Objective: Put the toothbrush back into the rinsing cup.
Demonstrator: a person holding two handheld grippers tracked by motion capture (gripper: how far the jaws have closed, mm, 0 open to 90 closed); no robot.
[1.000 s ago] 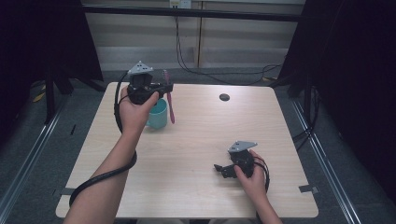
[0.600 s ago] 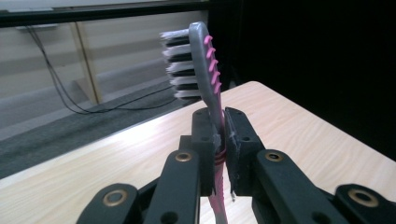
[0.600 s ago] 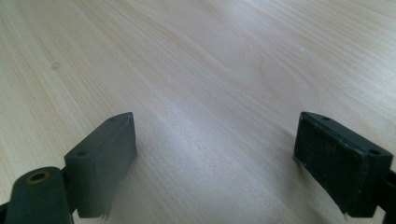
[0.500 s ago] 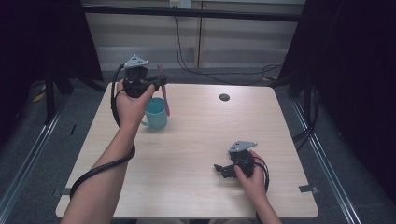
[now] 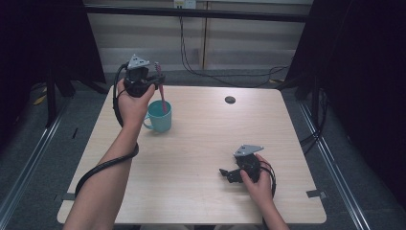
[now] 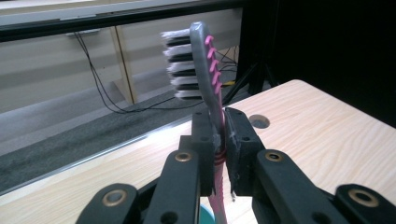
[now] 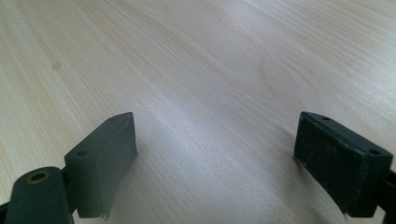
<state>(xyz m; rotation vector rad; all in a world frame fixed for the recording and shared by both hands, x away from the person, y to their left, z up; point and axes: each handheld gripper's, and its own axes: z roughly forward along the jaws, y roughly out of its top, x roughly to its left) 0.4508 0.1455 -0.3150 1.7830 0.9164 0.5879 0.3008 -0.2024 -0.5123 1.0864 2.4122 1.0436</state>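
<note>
My left gripper (image 5: 158, 82) is held above the far left of the table, shut on a pink and grey toothbrush (image 5: 162, 96). The brush stands nearly upright, bristled head up, and its lower end reaches into the opening of a teal mug (image 5: 159, 121) right below. In the left gripper view the jaws (image 6: 219, 140) pinch the toothbrush (image 6: 204, 65) at the neck, and a sliver of the mug's rim (image 6: 204, 217) shows beneath. My right gripper (image 5: 227, 173) rests on the table near the front right, open and holding nothing; its pads (image 7: 332, 156) stand wide apart over bare wood.
The light wooden table (image 5: 201, 143) has a round dark cable hole (image 5: 230, 99) near its far edge, also seen as a dark cable hole (image 6: 258, 122) past the left jaws. Cables lie on the floor behind the table. Black curtains hang on both sides.
My left gripper with the toothbrush has shifted a little to the left and toward the far edge, and the brush's lower end now sits over the mug's opening. The right gripper has stayed put.
</note>
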